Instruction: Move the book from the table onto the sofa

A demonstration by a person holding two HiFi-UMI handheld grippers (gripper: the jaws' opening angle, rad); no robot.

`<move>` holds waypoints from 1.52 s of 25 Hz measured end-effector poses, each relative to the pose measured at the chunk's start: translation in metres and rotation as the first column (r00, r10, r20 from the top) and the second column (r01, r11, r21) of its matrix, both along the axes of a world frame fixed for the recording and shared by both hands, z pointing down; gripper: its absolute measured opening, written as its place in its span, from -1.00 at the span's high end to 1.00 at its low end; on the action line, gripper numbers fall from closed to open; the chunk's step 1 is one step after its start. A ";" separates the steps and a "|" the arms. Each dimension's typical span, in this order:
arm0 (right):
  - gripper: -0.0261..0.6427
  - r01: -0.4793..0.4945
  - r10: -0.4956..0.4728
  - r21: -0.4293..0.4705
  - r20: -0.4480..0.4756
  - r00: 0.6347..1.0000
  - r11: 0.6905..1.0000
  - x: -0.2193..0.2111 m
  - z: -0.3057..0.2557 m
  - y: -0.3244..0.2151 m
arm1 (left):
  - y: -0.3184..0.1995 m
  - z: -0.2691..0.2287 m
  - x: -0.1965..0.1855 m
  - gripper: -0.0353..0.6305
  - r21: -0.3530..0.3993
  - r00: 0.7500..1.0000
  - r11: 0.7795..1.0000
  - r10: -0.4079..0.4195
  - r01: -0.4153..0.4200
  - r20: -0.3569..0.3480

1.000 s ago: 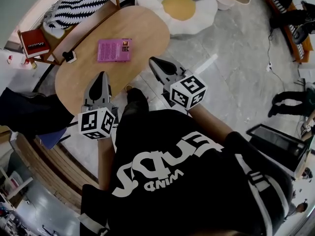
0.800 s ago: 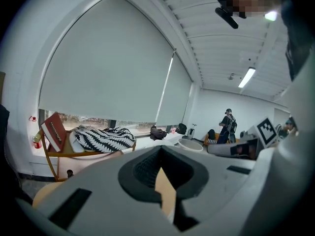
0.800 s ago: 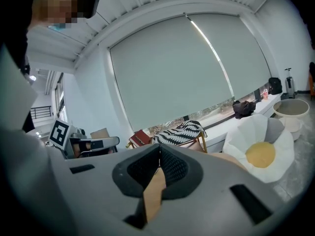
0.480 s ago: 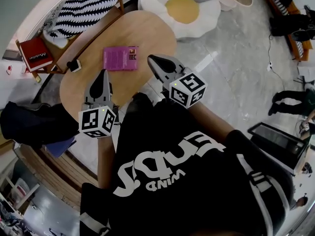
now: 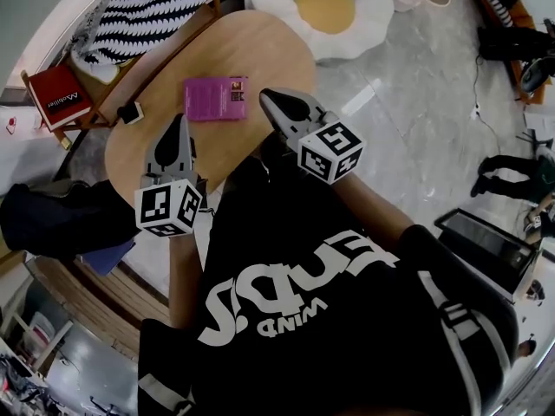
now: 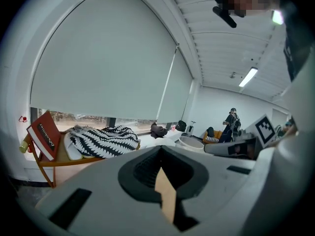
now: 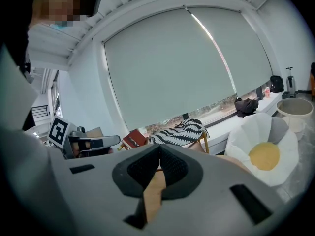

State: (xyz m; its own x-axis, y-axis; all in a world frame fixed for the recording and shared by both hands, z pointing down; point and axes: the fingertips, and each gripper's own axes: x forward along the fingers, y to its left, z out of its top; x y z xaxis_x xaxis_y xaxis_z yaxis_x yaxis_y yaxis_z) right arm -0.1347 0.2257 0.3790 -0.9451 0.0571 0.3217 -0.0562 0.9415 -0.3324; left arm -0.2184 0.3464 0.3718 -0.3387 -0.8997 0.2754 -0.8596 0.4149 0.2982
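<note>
A pink book [image 5: 215, 99] lies flat on the oval wooden table [image 5: 260, 55], near its middle. My left gripper [image 5: 177, 121] is shut and empty over the table's near part, below and left of the book. Equally shut and empty, my right gripper [image 5: 267, 96] has its tip just right of the book's right edge. Neither touches the book. A white and yellow egg-shaped soft seat [image 5: 329, 7] lies beyond the table, and shows too in the right gripper view [image 7: 266, 154]. Both gripper views show closed jaws with only a strip of tabletop behind them; the book is hidden there.
A wooden bench at the far left carries a black-and-white striped cushion [image 5: 147, 11] and a red book [image 5: 56, 94]. A small black and white object [image 5: 130, 111] sits on the table's left edge. A person's legs [image 5: 507, 176] and a dark flat device [image 5: 486, 245] are on the right.
Both grippers have moved forward over the table toward the pink book, which now sits closer to their tips. Their jaws have stayed shut.
</note>
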 end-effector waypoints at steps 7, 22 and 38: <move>0.92 -0.001 0.001 -0.022 -0.022 1.000 1.000 -0.015 0.018 -0.016 | -0.015 0.016 -0.016 0.87 -0.022 1.000 1.000 -0.009 0.009 -0.019; 0.92 0.039 -0.041 -0.024 -0.081 0.996 0.999 -0.068 0.097 -0.046 | -0.043 0.097 -0.059 0.87 -0.089 0.997 0.996 -0.034 0.028 -0.074; 0.92 0.061 -0.068 -0.053 -0.145 0.987 0.997 -0.104 0.211 -0.053 | -0.045 0.218 -0.092 0.87 -0.135 0.990 0.989 -0.080 0.064 -0.116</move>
